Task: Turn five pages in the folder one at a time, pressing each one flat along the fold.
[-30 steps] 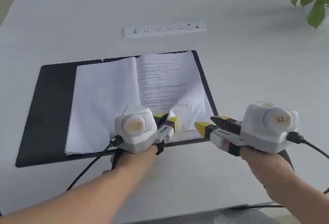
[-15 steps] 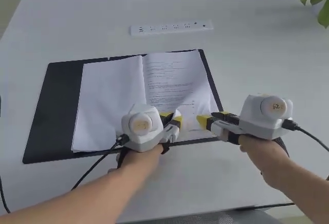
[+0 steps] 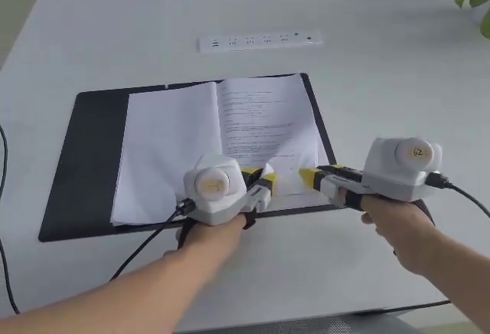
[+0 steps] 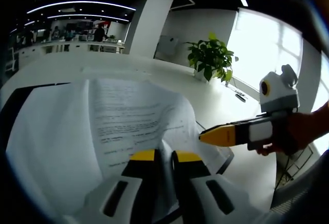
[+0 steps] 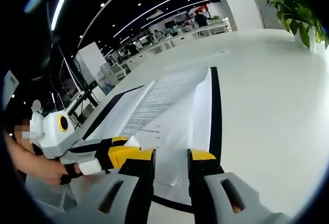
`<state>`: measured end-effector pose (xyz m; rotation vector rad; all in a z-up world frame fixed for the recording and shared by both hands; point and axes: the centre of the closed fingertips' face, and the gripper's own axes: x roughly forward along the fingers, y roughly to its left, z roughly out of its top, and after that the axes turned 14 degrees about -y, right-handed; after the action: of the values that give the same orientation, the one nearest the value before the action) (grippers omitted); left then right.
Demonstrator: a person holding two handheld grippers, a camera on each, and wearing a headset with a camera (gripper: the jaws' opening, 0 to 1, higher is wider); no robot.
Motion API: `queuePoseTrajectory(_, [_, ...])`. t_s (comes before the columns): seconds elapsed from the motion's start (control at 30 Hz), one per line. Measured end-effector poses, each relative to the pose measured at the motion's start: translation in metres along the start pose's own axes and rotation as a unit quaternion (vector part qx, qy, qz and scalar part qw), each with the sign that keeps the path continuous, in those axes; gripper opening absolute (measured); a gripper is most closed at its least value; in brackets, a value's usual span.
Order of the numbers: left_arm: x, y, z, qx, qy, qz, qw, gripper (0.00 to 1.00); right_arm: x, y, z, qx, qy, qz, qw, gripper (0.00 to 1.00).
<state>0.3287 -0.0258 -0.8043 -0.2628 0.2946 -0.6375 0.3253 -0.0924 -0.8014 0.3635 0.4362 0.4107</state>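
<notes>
Black folder (image 3: pixel 84 165) lies open and flat on the white table (image 3: pixel 383 66), straight ahead of both grippers. The left gripper (image 3: pixel 262 182) sits at the folder's near edge, jaws pressed together on the raised bottom corner of the printed page (image 3: pixel 264 123). In the left gripper view the paper comes up between the two yellow tips. The corner curls off the stack right at the tips, and the rest of the page lies flat beyond them. The right gripper (image 3: pixel 308 178) is just beside the left gripper's tips, pointing toward them but apart from them. Its jaws are narrowly spread with nothing between them, over the page's near outer corner; I cannot tell whether it touches the paper. A blank sheet (image 3: pixel 172 150) lies ahead and left of the left gripper. The power strip (image 3: pixel 260 40) is well beyond both grippers, past the folder's far edge. A potted plant (image 4: pixel 212 59) stands far off, beyond the right gripper. A dark cable (image 3: pixel 145 238) trails from the back of the left gripper toward the person.
</notes>
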Motion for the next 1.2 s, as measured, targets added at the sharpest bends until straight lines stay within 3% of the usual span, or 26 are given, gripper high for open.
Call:
queuePoseTrajectory(0.27, [0.000,0.000,0.000,0.001,0.000,-0.002,1.0000,0.10,0.008,0.000,0.004,0.010,-0.002,0.004,0.9999,0.25])
queuePoseTrajectory(0.43, [0.000,0.001,-0.001,-0.001,0.000,-0.003,1.0000,0.10,0.011,-0.006,0.006,0.032,-0.003,0.005,0.9995,0.21])
queuePoseTrajectory(0.7, [0.000,0.001,-0.001,-0.003,-0.001,-0.003,1.0000,0.10,0.007,-0.002,0.008,0.102,0.000,0.016,0.9946,0.18])
queuePoseTrajectory(0.87, [0.000,0.001,-0.001,-0.005,0.000,-0.003,1.0000,0.10,0.000,-0.002,0.005,0.148,0.006,0.008,0.9889,0.06])
queuePoseTrajectory(0.9, [0.000,0.001,-0.001,-0.005,0.000,-0.003,1.0000,0.10,-0.003,-0.003,0.004,0.147,0.008,0.010,0.9891,0.00])
queuePoseTrajectory(0.97, [0.000,0.000,-0.001,-0.004,0.000,-0.004,1.0000,0.10,-0.006,-0.001,-0.002,0.153,0.022,0.010,0.9880,0.00])
queuePoseTrajectory(1.2, [0.000,0.000,0.000,-0.008,0.000,-0.002,1.0000,0.11,-0.006,0.002,0.001,0.160,0.013,0.005,0.9869,0.00])
